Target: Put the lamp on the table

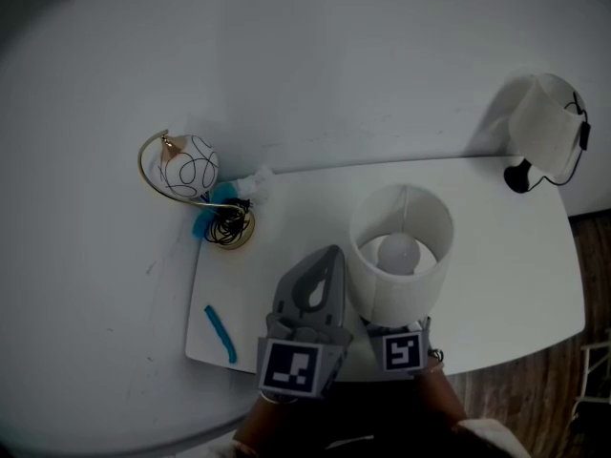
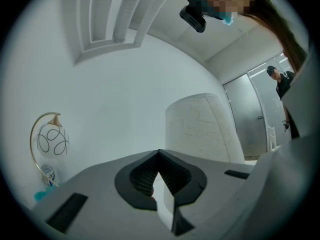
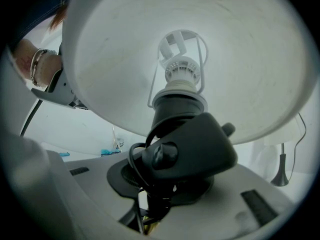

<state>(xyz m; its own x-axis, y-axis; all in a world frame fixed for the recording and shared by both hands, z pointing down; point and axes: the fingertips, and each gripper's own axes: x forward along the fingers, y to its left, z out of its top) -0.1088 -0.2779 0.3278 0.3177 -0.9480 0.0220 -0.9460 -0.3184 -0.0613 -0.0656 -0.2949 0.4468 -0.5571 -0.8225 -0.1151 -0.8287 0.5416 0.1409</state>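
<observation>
The lamp has a white drum shade (image 1: 401,256) with a bulb inside and a black base (image 3: 192,149) wrapped in black cord. It stands upright over the front of the white table (image 1: 506,256). My right gripper (image 3: 165,186) is shut on the black base; in the head view only its marker cube (image 1: 403,351) shows, under the shade. Just left of the shade, my left gripper (image 1: 320,280) points level, shut with nothing between its pads (image 2: 159,156). The left gripper view has the shade (image 2: 200,129) close on the right.
A gold arc lamp with a white globe (image 1: 186,165) stands at the table's back left corner, its base holding coiled black cord (image 1: 229,227). A blue strip (image 1: 220,332) lies front left. Another white-shaded lamp (image 1: 549,127) stands back right. A person (image 2: 282,81) stands in a far doorway.
</observation>
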